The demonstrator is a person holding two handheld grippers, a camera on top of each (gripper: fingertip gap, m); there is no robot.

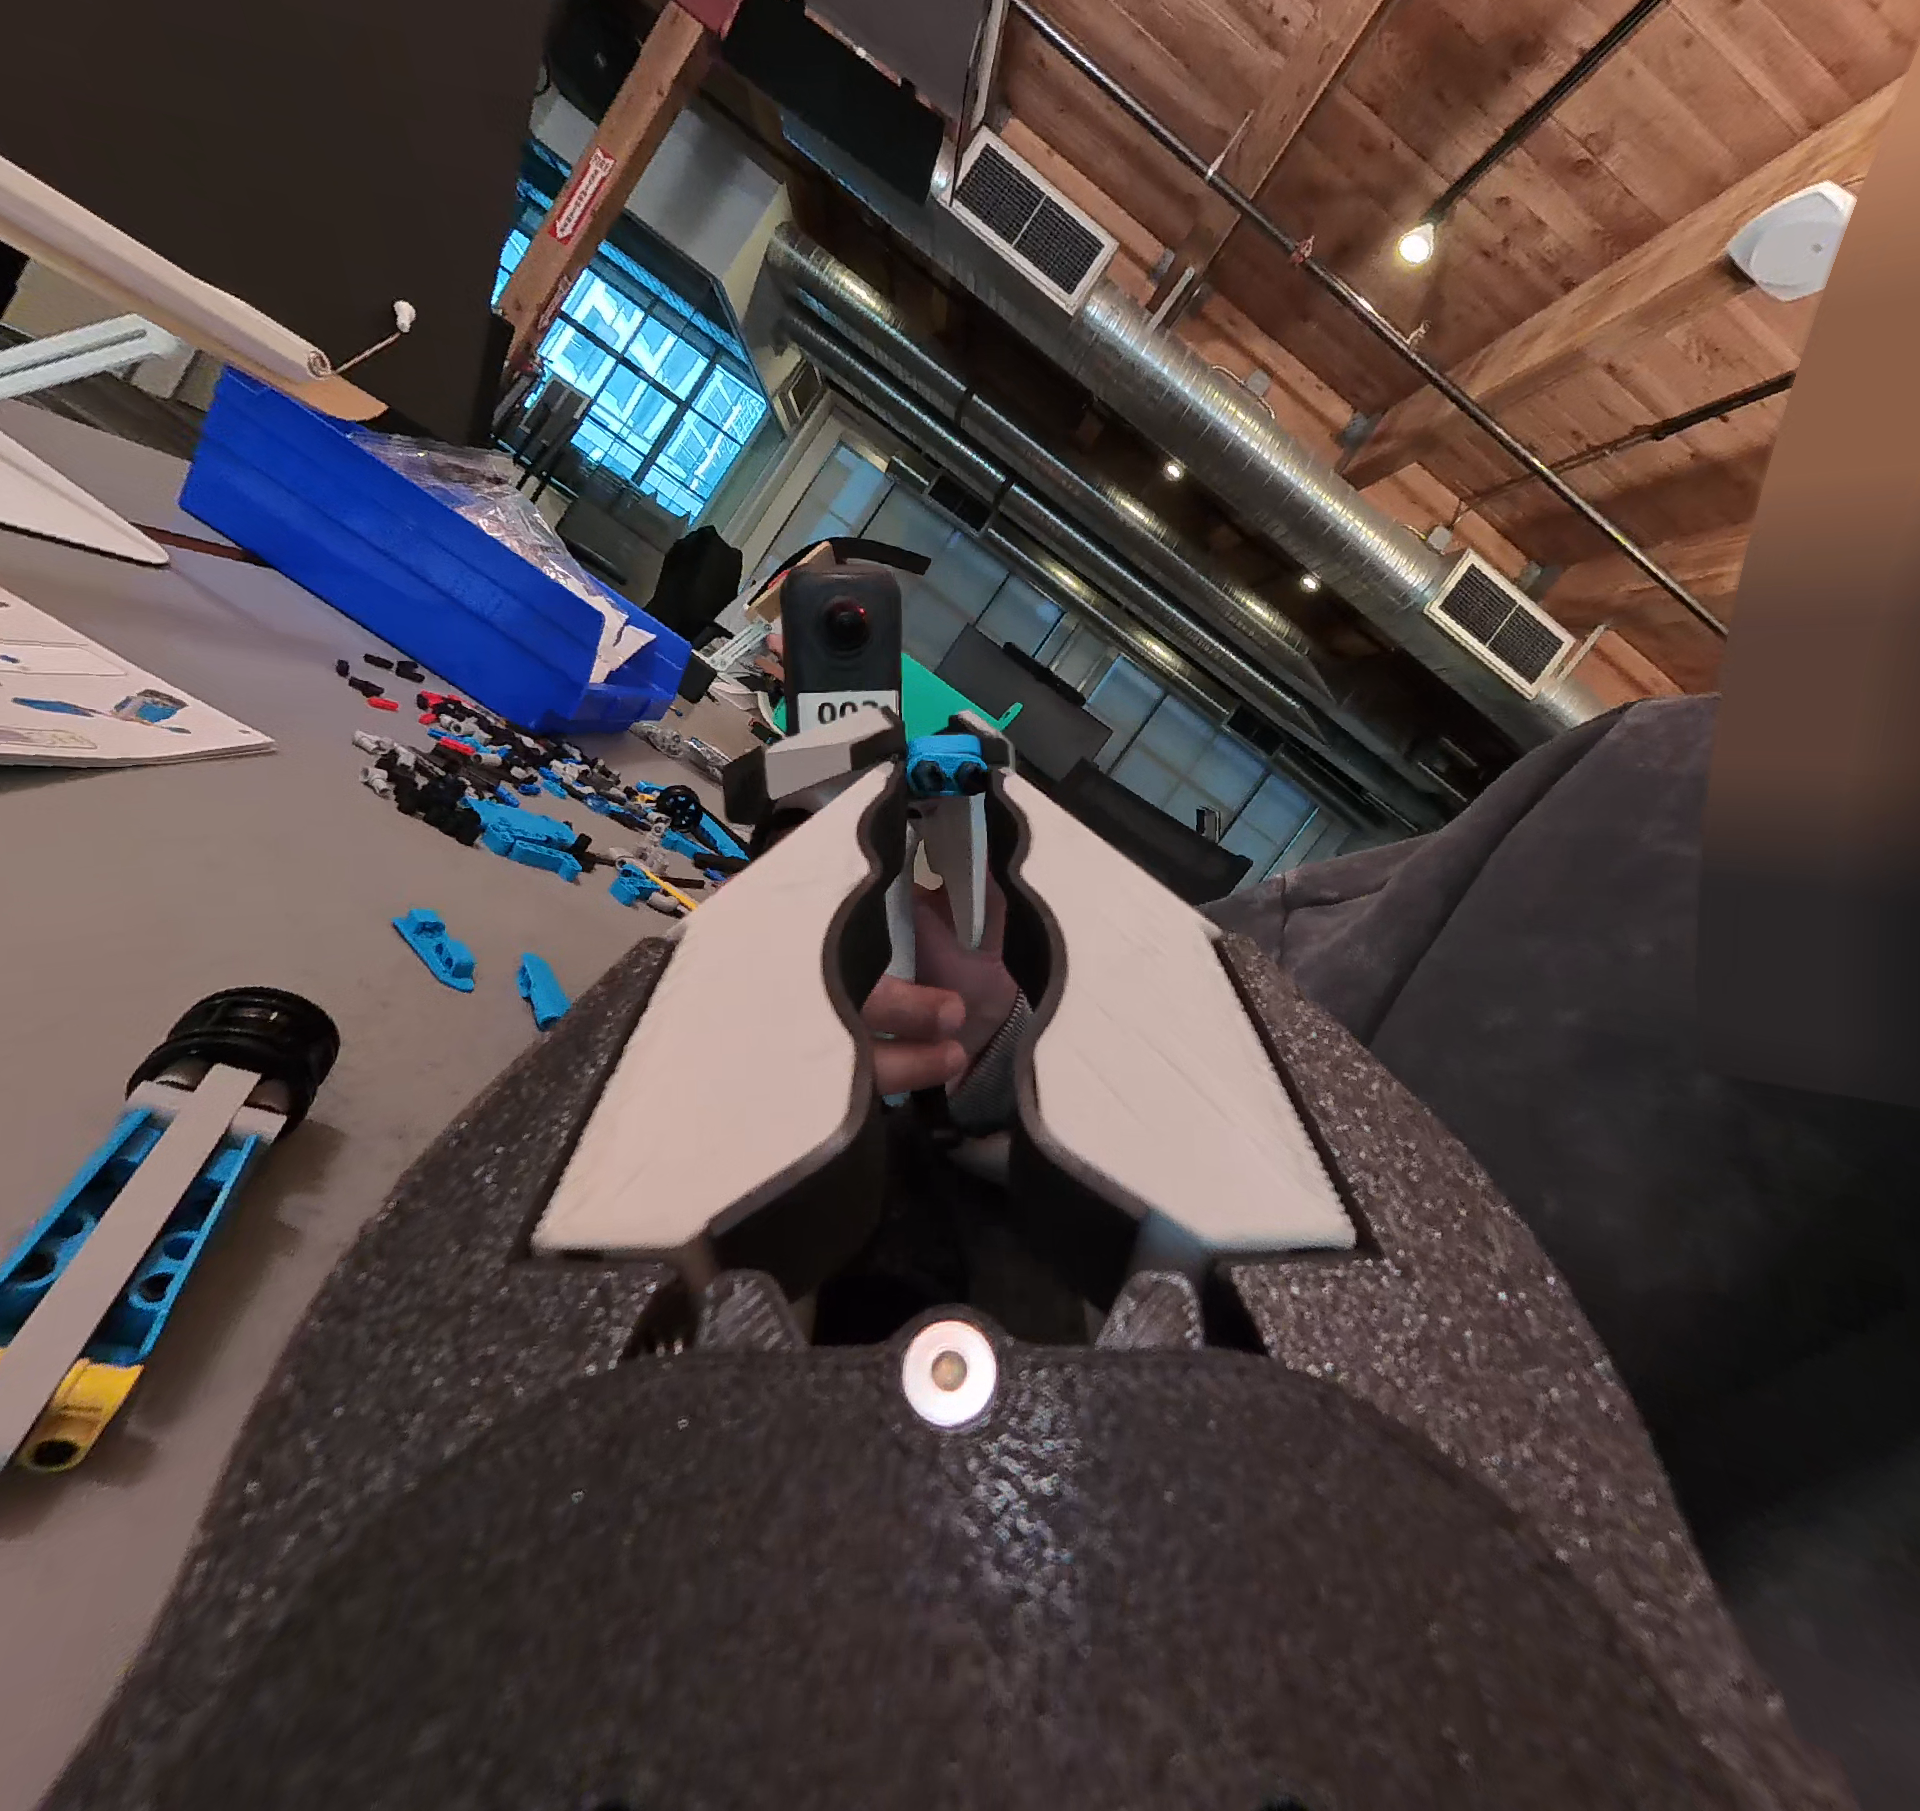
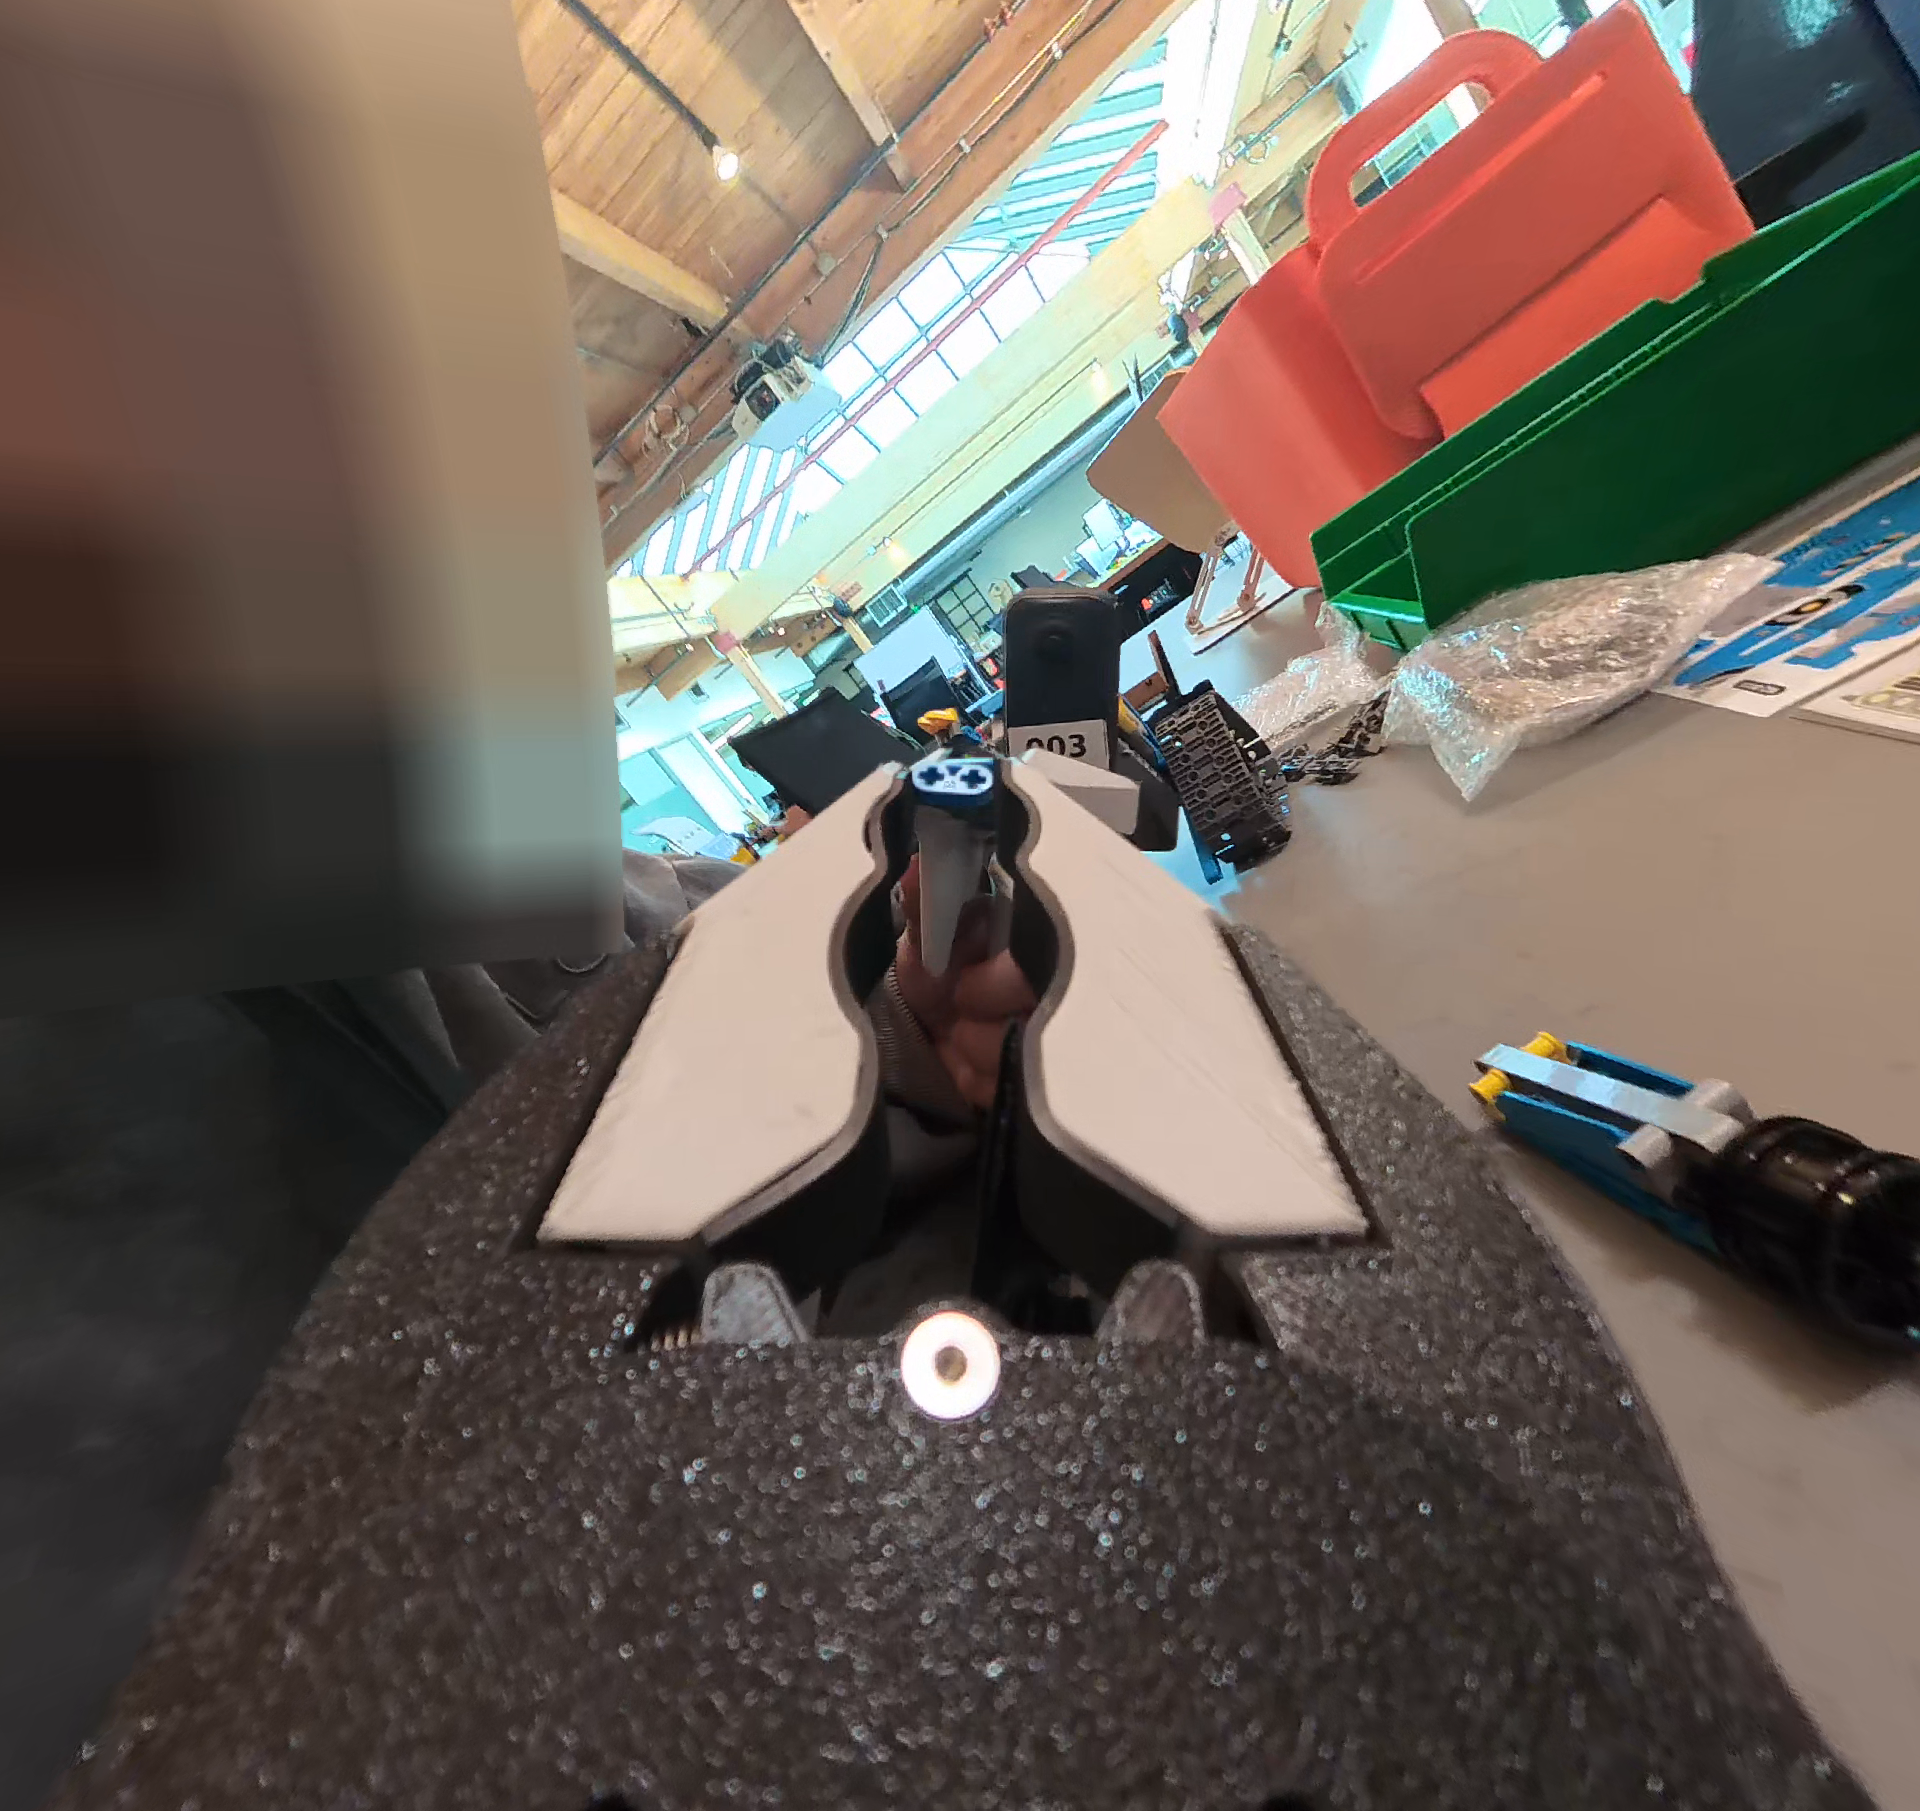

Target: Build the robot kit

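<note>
Small blue pin connector (image 1: 943, 772) is pinched between the tips of the left gripper (image 1: 943, 774); in the right wrist view the same blue piece (image 2: 954, 779) sits clamped at the tips of the right gripper (image 2: 954, 782). Both grippers are closed on it from opposite ends, held up off the grey table (image 1: 260, 878). Piece is tiny, only its end faces show; the rest is hidden by fingers.

Behind the piece, each view shows the other gripper's camera (image 1: 840, 644), partly blocked. A hand (image 1: 920, 1018) shows through the finger gap, mostly hidden.

Left of the piece: scattered blue and black parts (image 1: 509, 795), too small to sort, then blue bin (image 1: 416, 556). Blue-grey beam assembly with black wheel (image 1: 156, 1190) is cut off at frame edge.

Right wrist view: green tray (image 2: 1662, 473), orange case (image 2: 1455, 255), crumpled plastic bags (image 2: 1538, 649). Large blurred patch upper left.
</note>
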